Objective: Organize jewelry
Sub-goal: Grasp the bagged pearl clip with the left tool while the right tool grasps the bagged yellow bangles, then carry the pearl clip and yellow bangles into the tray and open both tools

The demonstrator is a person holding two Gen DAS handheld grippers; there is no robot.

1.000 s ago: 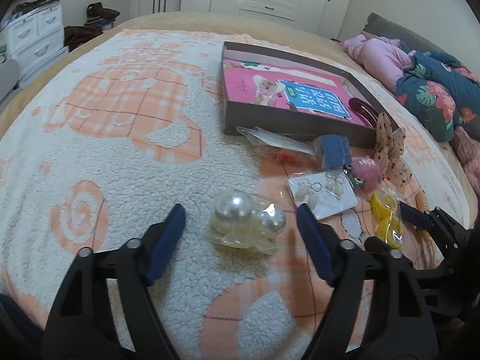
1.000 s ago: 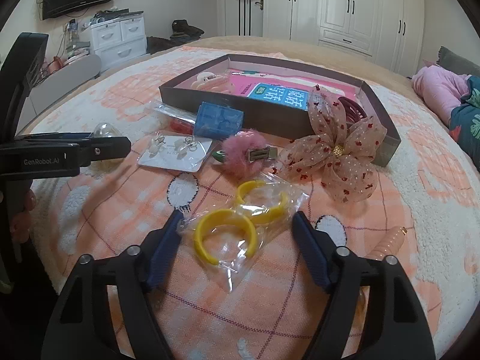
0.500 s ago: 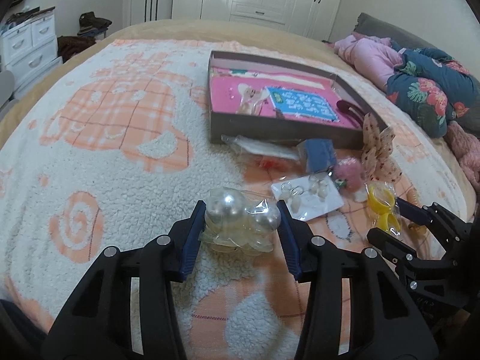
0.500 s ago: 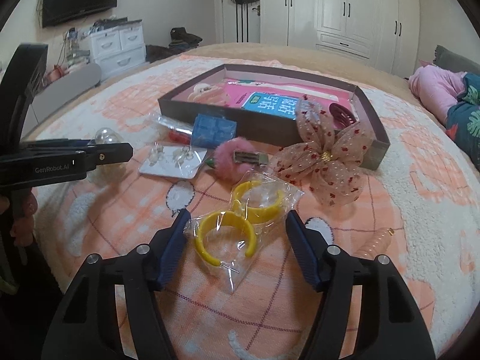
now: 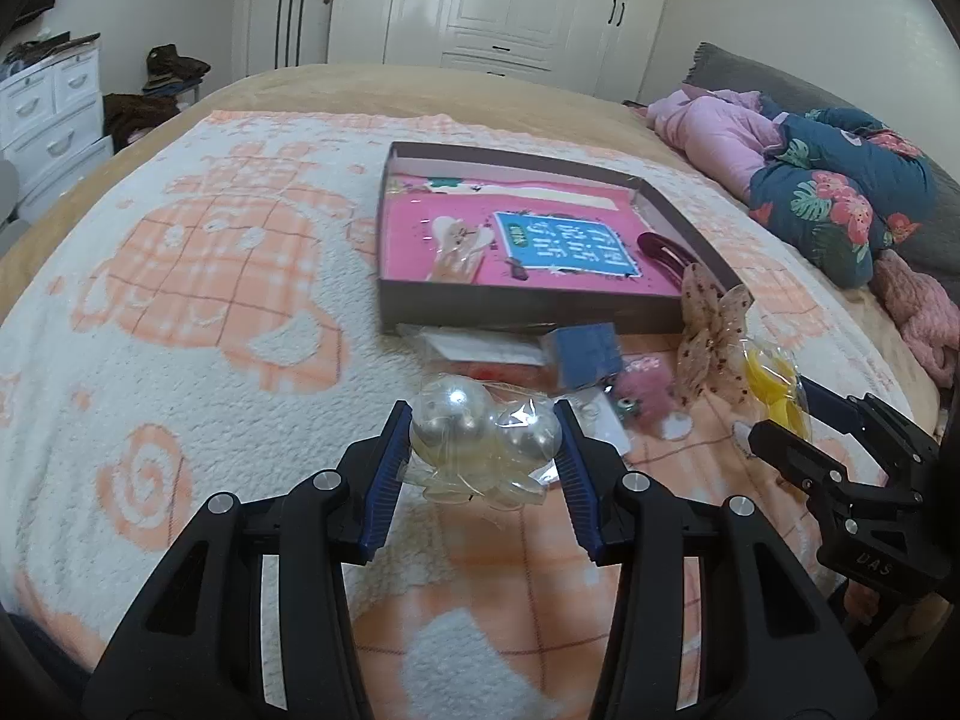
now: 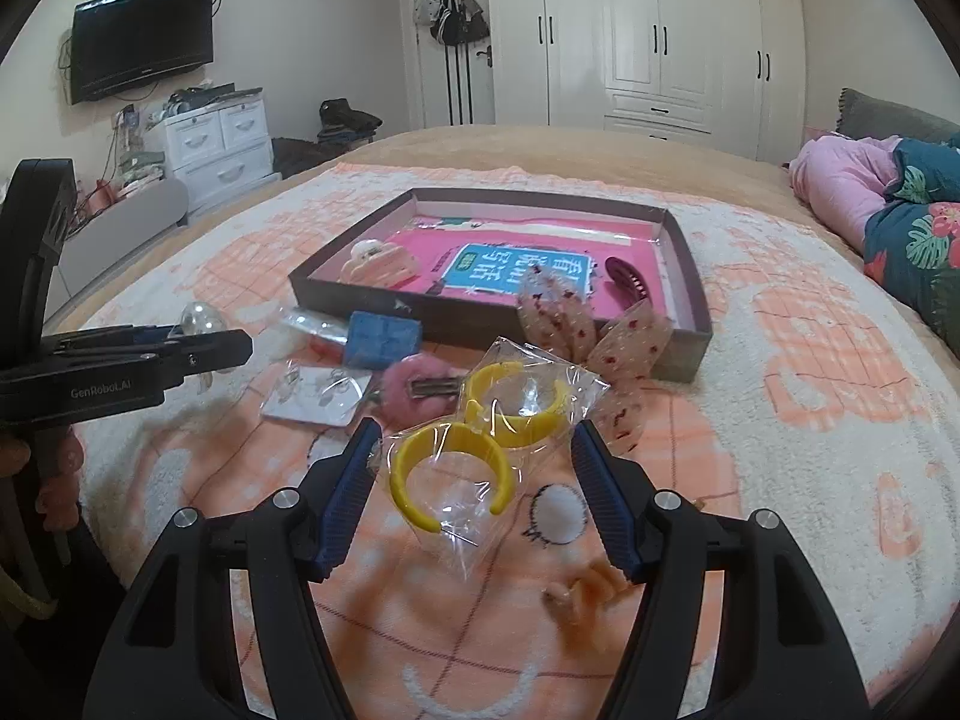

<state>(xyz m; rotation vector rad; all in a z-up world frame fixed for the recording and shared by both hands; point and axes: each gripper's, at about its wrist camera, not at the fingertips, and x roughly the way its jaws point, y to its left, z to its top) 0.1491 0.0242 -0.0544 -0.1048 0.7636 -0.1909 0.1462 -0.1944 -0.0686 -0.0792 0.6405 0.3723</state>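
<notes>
You see earring card mostly hidden behind pearl bag. Blue box blurred. Your right gripper half covers yellow bangles.
</notes>
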